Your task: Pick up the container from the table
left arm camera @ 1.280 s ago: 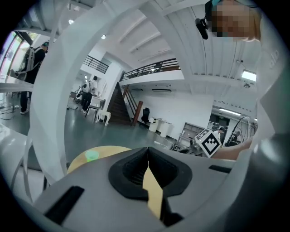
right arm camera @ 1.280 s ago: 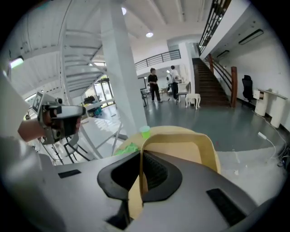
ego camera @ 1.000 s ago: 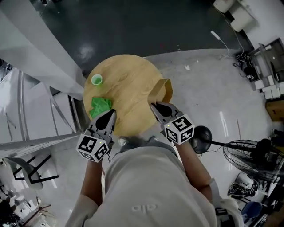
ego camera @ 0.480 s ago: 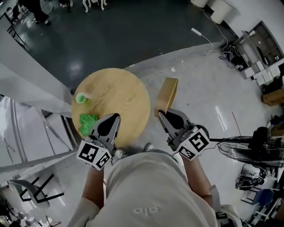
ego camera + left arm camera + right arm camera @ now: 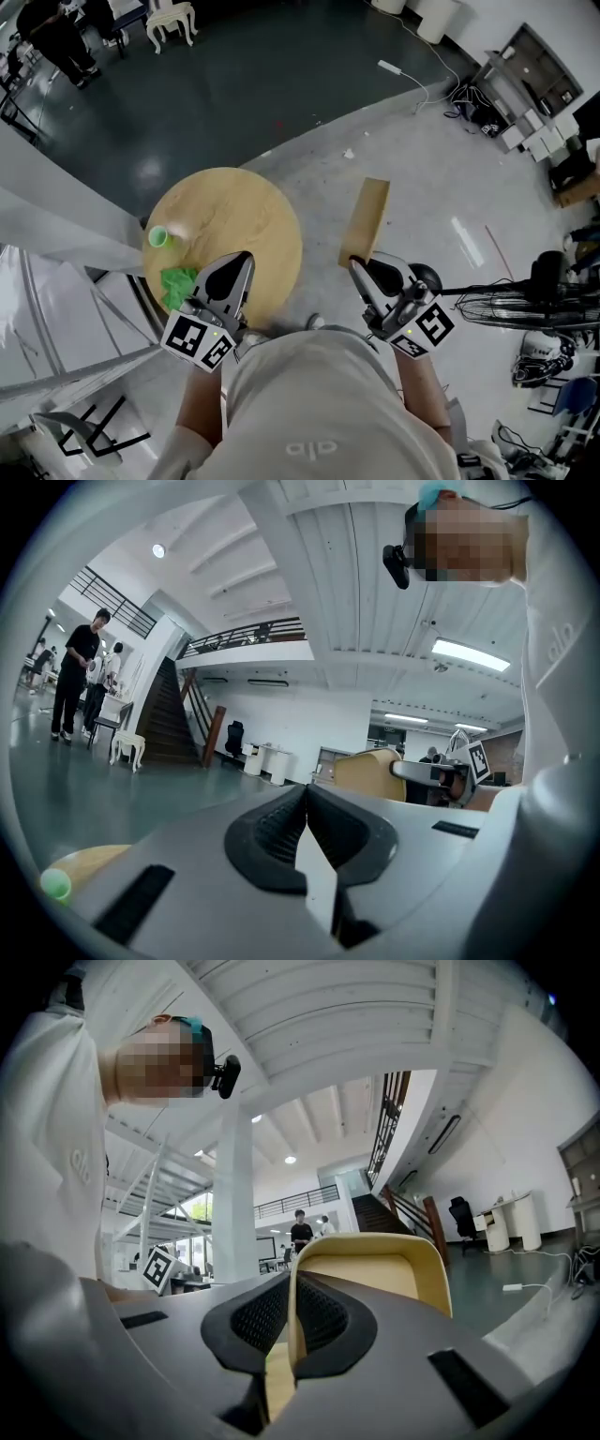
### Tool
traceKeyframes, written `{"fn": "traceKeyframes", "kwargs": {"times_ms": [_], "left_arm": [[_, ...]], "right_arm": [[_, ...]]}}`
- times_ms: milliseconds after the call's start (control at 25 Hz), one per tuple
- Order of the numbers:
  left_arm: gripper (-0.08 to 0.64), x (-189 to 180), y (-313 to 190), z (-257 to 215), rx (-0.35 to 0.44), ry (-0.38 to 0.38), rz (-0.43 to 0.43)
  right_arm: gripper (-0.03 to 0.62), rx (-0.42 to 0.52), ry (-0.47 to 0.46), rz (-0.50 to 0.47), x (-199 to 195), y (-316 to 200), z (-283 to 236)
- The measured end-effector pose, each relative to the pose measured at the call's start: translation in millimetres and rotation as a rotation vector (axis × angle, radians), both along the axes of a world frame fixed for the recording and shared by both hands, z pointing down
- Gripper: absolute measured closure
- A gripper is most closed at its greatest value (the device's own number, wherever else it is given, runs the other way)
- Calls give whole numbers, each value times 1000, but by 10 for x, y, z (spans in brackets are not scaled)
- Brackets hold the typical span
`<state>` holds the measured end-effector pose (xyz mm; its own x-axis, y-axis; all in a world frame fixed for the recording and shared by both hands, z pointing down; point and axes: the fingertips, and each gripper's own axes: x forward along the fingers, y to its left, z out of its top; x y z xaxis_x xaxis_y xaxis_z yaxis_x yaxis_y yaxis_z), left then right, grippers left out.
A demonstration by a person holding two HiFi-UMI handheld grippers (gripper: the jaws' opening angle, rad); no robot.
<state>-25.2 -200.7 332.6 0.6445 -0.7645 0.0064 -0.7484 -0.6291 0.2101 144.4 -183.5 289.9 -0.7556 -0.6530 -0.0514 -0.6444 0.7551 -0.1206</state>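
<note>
The container is a tan open box with rounded corners. It hangs in the air to the right of the round wooden table, above the floor. My right gripper is shut on its near wall; in the right gripper view the pads pinch that wall and the container fills the middle. My left gripper is shut with nothing in it, over the table's near edge. In the left gripper view its jaws meet, and the container shows at the right.
A green cup and a green cloth lie at the table's left side. A metal frame stands to the left. A floor fan and cables are at the right. A white chair and a person are far back.
The right gripper has lifted the container off the table's right edge and carried it to the right, out over the floor. Both grippers have risen and stayed shut.
</note>
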Motion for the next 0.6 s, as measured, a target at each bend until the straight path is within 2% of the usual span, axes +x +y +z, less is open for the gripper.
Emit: {"fn": "traceKeyframes", "kwargs": {"times_ms": [240,600], "left_arm": [[543,189,9,-55,4,8,36],[543,244,90,-19,-1,8,40]], "right_arm": [[558,16,-34,51,265,80,-41],[558,-3,-54,74,364,111,68]]}}
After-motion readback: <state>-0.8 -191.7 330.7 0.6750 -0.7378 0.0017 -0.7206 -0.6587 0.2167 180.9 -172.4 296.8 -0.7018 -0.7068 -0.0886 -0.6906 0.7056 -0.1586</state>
